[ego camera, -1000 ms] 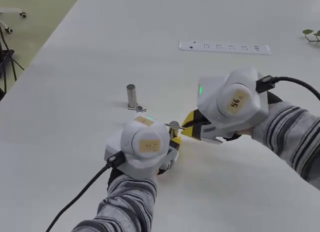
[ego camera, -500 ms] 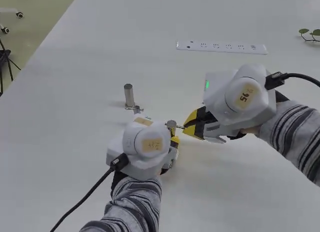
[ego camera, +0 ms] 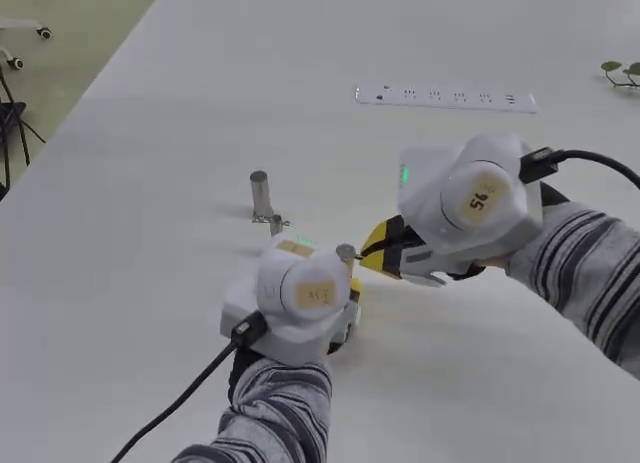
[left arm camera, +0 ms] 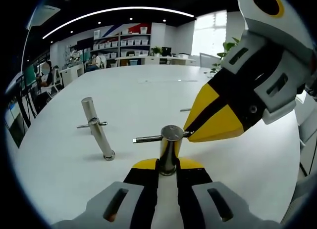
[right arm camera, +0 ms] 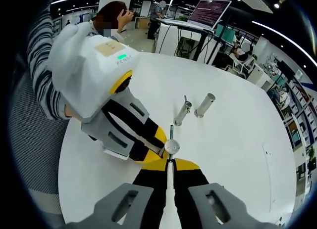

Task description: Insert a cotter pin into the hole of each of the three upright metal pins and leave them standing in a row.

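Standing free at the left of the table, one metal pin carries a fitted cotter pin crosswise. The left tool pinches a second pin upright so the right tool, clamped on a loose cotter pin, can thread its hole.

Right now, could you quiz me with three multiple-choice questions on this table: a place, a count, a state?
1. Where is the long white power strip? A) far side of the white table; B) under a gripper; C) on the floor.
2. How many upright silver metal pins are there? A) one; B) three; C) six.
3. The left gripper is: A) wide open; B) shut on a metal pin; C) lying unheld.
Key: A, it lies beyond both grippers; B, the right gripper view shows one held, two standing; B, its jaws clamp the pin while the right gripper holds a thin cotter pin.
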`<state>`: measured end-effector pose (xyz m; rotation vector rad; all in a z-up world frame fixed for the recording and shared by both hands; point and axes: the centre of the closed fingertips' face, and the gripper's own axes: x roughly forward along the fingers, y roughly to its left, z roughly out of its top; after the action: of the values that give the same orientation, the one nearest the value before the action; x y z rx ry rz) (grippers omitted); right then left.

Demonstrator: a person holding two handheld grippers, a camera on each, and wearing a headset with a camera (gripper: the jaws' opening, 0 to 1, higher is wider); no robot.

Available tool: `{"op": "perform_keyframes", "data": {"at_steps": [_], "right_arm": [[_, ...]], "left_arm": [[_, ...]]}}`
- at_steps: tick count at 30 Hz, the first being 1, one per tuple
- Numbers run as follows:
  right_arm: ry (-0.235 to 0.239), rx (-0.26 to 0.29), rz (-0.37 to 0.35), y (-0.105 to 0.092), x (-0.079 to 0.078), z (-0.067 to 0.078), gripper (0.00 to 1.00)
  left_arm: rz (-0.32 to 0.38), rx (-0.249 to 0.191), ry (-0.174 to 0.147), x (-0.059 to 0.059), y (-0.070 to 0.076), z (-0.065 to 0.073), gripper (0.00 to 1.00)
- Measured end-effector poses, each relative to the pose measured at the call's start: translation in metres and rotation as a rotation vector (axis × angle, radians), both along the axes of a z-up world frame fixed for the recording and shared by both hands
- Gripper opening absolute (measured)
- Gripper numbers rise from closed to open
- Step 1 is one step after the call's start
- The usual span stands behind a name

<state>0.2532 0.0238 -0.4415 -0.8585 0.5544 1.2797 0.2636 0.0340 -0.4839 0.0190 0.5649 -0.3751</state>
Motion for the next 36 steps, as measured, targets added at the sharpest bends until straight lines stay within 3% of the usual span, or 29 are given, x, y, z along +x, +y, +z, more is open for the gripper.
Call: {"op": "perform_keyframes", "data": {"at_steps": [16,20,26,36], "right_arm": [[-0.002,0.009,0.010,0.002,-0.001,0.000,0.00],[0.012,0.030,-0.004,0.004,-0.001,0.001,0.02],[0.063,0.080,-0.049,0.010,0.001,0.001,0.10],[0.158,0.137,-0.114,0.019,0.004,-0.008,0.12]], "left_arm": [[-0.027,0.015,0.001,0.000,-0.001,-0.001,0.10],[-0.030,0.022,0.014,-0.003,0.003,-0.002,0.17],[-0.050,0.016,0.013,-0.007,0.005,0.001,0.28],[-0.089,-0.024,0.017,-0.013,0.004,0.005,0.45]]}}
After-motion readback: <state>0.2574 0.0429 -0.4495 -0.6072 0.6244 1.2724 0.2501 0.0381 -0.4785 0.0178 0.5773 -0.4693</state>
